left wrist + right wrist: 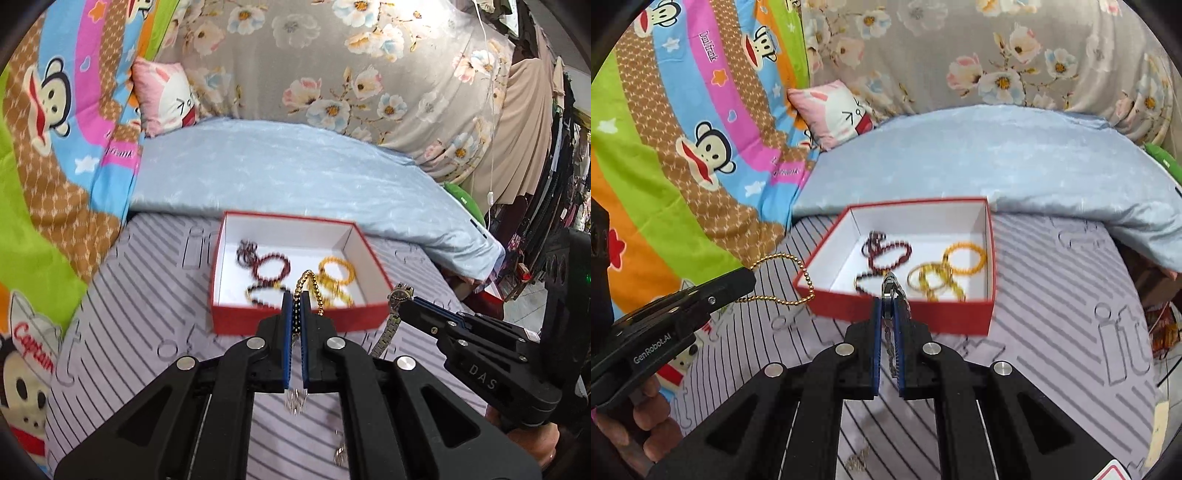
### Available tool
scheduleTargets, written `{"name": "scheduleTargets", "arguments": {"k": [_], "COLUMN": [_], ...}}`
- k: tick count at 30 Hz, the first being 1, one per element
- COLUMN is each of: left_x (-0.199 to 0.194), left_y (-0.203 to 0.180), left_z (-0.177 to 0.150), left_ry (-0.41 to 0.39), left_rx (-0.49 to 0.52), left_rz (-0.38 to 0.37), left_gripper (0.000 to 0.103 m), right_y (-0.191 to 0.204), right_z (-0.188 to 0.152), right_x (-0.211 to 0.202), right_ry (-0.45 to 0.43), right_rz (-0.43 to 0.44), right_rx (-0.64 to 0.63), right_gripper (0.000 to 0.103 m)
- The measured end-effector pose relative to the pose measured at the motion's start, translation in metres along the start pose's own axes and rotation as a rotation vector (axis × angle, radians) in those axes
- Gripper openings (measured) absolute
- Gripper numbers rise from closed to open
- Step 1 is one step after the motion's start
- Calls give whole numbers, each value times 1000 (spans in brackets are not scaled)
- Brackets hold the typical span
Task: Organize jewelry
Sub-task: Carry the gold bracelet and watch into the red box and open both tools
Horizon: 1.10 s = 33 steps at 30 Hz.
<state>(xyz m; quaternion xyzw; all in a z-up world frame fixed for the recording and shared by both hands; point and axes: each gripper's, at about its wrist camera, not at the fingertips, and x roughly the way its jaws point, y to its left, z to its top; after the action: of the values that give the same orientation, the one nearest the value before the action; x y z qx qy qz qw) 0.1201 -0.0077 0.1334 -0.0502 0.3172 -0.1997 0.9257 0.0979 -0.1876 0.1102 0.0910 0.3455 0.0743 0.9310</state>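
Observation:
A red box [295, 323] with a white inside stands on the striped bedsheet; it also shows in the right wrist view [905, 317]. Dark red bead bracelets [273, 266] and yellow bead bracelets [334, 273] lie in it. My left gripper [295, 295] is shut on a gold bead chain [312, 286] just short of the box's near wall; the chain loops out in the right wrist view [798, 280]. My right gripper [889, 306] is shut on a metal wristwatch [891, 291], also near the box's front wall; the watch shows in the left wrist view [397, 306].
A light blue folded quilt [295, 173] lies behind the box. A floral grey cover [332, 62] and a cartoon monkey blanket [62, 147] are at the back and left. A small silver piece [857, 461] lies on the sheet near me.

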Motion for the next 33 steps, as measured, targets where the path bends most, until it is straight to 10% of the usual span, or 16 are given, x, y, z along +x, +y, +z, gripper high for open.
{"name": "scheduleTargets", "arguments": {"k": [28, 33], "left_x": [157, 153], "left_y": [23, 31], "left_z": [53, 54], "left_ry": [93, 69], "left_rx": [28, 6], "left_rz": [68, 113], "left_gripper": [5, 38], "right_y": [-22, -22], "right_z": [71, 73], "right_x": [142, 129], "right_ry": [75, 19], "right_rz": [-1, -43], "right_rx": [14, -1], "right_gripper": [9, 33]}}
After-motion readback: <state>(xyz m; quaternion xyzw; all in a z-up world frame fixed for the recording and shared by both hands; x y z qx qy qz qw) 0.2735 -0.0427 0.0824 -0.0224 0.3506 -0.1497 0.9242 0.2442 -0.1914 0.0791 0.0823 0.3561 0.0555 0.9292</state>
